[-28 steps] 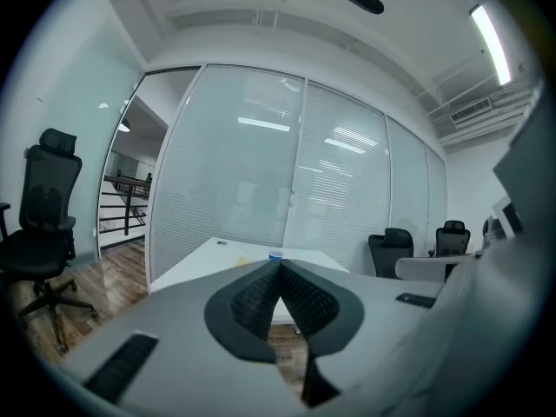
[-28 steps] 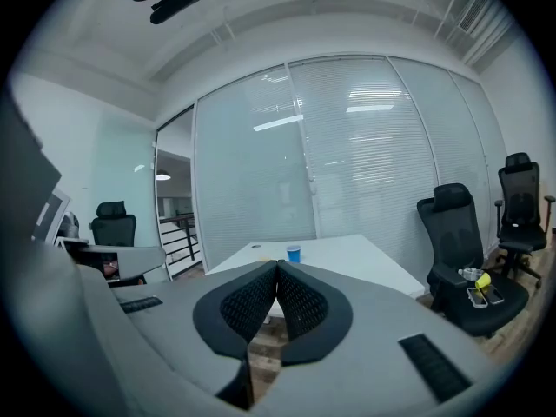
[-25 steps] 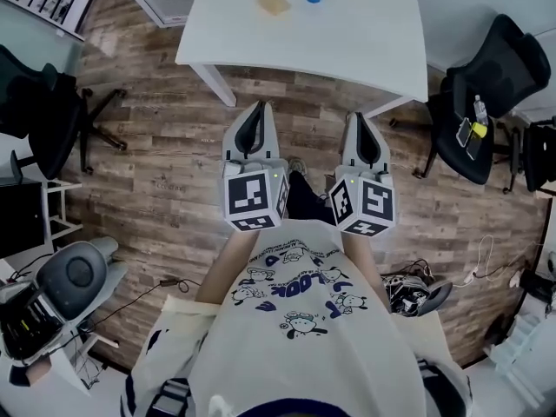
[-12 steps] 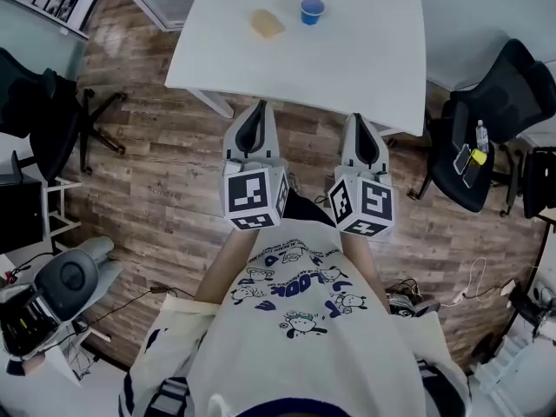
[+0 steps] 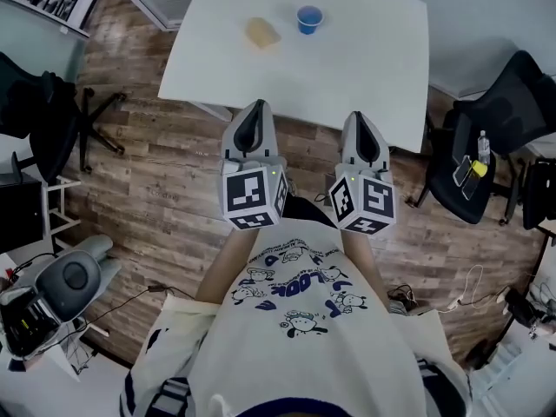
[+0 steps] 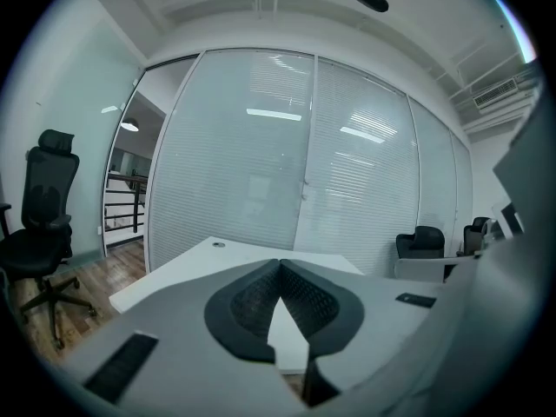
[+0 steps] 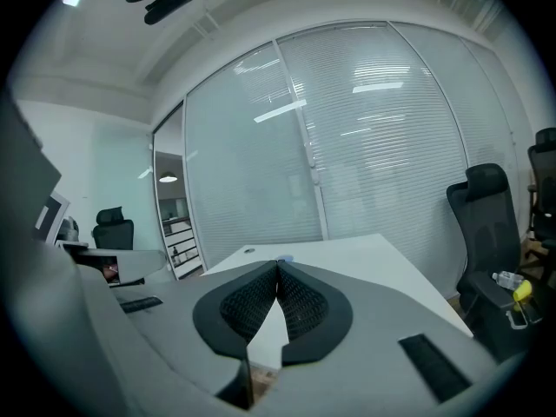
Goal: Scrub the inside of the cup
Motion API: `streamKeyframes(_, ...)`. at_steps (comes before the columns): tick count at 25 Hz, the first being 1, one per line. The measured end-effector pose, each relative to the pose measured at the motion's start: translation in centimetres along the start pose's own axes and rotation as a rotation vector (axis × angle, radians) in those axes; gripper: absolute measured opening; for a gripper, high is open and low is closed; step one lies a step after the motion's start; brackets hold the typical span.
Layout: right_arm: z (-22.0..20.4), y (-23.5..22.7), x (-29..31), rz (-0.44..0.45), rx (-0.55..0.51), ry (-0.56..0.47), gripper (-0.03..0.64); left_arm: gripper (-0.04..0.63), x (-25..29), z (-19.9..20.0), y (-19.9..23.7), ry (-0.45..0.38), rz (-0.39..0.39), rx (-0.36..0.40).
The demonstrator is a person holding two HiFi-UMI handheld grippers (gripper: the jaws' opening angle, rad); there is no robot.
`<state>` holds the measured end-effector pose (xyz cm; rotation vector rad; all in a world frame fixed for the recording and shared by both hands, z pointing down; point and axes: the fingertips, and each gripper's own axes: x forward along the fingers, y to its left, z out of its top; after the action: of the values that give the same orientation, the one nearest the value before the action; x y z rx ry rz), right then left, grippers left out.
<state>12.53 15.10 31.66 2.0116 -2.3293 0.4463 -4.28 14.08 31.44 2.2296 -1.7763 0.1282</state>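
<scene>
Both grippers are held over the wooden floor in front of the person's chest, short of the white surface (image 5: 356,68). The left gripper (image 5: 253,108) is clenched tip to tip on nothing, and the right gripper (image 5: 362,118) is likewise clenched and empty. The blue cup (image 5: 308,18) stands upright towards the far side of the surface, with a yellowish pad (image 5: 261,32) (probably the scrubbing sponge) near its left, apart from it. Neither is held, so scrubbing appears not to have begun. Principal hazard: reaching in with the jaws closed would nudge the light cup over or off the far edge. Second hazard: scrubbing without the other gripper steadying the cup would likely spin or tip it. Third: a loosely pinched pad could slip out inside the cup.
</scene>
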Motion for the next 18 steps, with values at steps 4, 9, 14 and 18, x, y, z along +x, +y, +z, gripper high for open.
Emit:
streamKeyframes(4,-0.2,-0.1,0.8,0.004,0.003,0.010,0.012,0.031,0.6,-0.2,0.1,0.013,0.004,0.002)
streamKeyframes(9,-0.4,0.5,1.8,0.008,0.002,0.018,0.012,0.031,1.2,-0.4,1.7,0.025,0.028,-0.010)
streamKeyframes(14,-0.1,0.7,2.6,0.009,-0.001,0.016,0.012,0.031,1.9,-0.1,2.7,0.030,0.058,-0.021)
streamKeyframes(18,0.0,0.2,4.1,0.002,0.001,0.020,0.012,0.031,3.5,-0.2,3.0,0.049,0.066,-0.010)
